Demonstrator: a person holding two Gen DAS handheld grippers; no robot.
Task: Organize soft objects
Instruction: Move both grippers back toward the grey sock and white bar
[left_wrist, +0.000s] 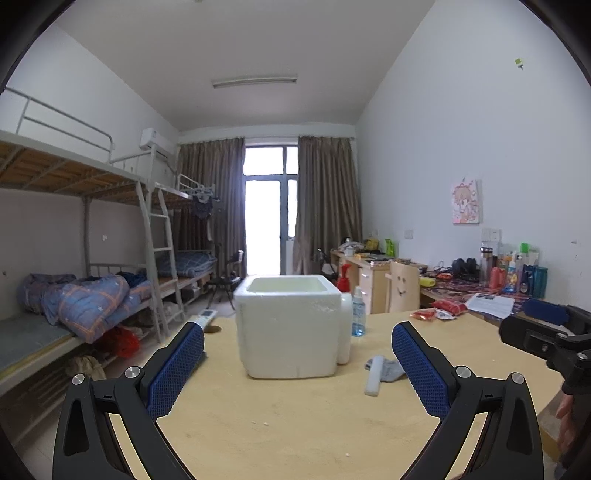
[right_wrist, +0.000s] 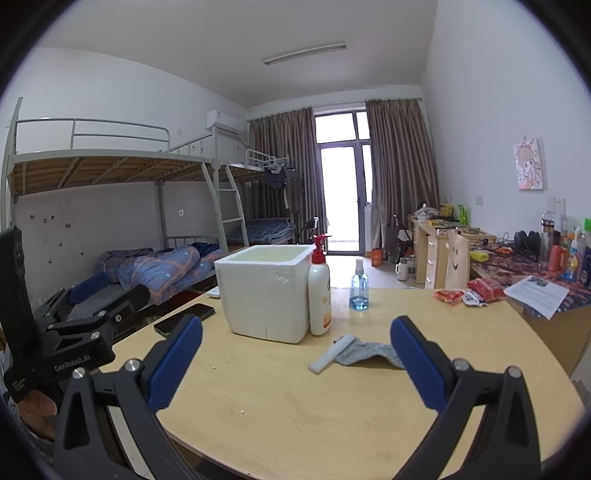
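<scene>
Both tongs hover above the pale wooden worktop, the left tongs spread wide and empty, the right tongs likewise wide with nothing between their blue ribbed pads. A crumpled grey cloth lies on the worktop touching a white foam strip, near the open white foam box, which has a white pump bottle just beside it.

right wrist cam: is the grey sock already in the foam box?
No. The grey sock lies on the table beside a white foam strip, in front of the foam box.
</scene>
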